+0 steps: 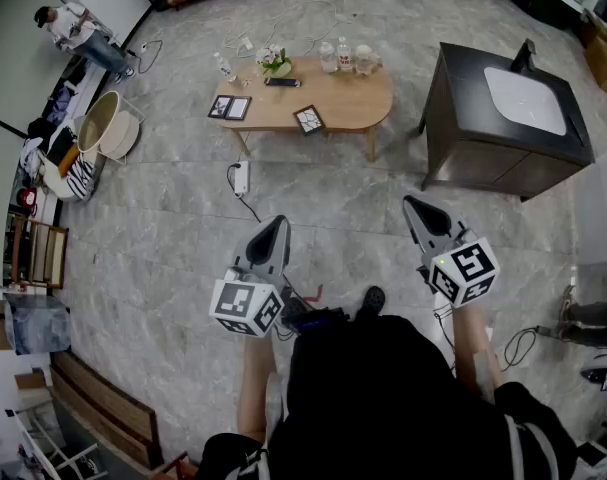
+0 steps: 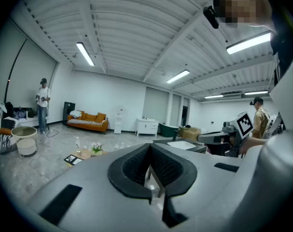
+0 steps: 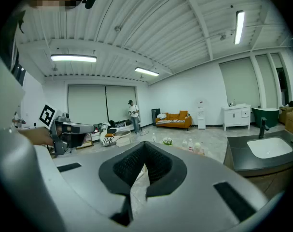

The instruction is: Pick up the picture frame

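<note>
With left gripper (image 1: 275, 226) and right gripper (image 1: 415, 208) both pressed together, empty and well apart from the picture frame (image 1: 309, 119) on the coffee table (image 1: 358, 103), the approach step seemingly called for stepping closer and spreading the jaws.

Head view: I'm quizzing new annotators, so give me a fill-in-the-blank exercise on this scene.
The picture frame lies on the table, held by ____ gripper.
The left gripper and right gripper are both ____.
The sink is coloured ____.
Missing words: neither; shut; white.

Grey left tongs (image 1: 276, 220), grey right tongs (image 1: 411, 202), black-and-white marker cubes (image 1: 247, 308), black top (image 1: 383, 388)
</note>
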Demonstrator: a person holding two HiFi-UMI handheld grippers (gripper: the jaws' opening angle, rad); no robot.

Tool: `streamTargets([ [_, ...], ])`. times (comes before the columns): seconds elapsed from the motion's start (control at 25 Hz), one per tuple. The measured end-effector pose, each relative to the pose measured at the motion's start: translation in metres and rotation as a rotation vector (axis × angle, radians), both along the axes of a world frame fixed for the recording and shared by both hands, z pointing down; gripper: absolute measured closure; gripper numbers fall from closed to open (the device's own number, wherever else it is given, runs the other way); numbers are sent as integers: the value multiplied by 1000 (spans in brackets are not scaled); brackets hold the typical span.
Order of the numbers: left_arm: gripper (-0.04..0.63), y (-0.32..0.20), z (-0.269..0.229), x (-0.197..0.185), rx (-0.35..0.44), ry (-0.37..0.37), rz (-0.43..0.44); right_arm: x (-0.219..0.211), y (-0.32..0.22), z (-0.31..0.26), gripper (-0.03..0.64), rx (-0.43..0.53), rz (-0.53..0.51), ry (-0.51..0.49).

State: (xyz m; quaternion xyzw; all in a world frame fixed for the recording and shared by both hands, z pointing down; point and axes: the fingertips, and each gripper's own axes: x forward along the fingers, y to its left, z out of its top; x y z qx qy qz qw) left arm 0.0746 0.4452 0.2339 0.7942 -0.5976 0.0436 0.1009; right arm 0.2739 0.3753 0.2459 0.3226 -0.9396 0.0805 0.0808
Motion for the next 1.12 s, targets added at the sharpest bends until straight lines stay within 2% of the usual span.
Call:
streamTargets([
  [0.36,583,5,6,7,-7,0,-11,3,12,-1,604,21,-36,3],
  [0.64,583,7,9,14,-13,1,-5,12,14,5,604,-14,4,-30],
  [0.92,583,3,19,1,-48,-15,6,1,0,18,603,-58,47,-51],
  [1.12,583,-18,35,-22,-89,6,16,-16,-18,31,604,-86,89,-47],
])
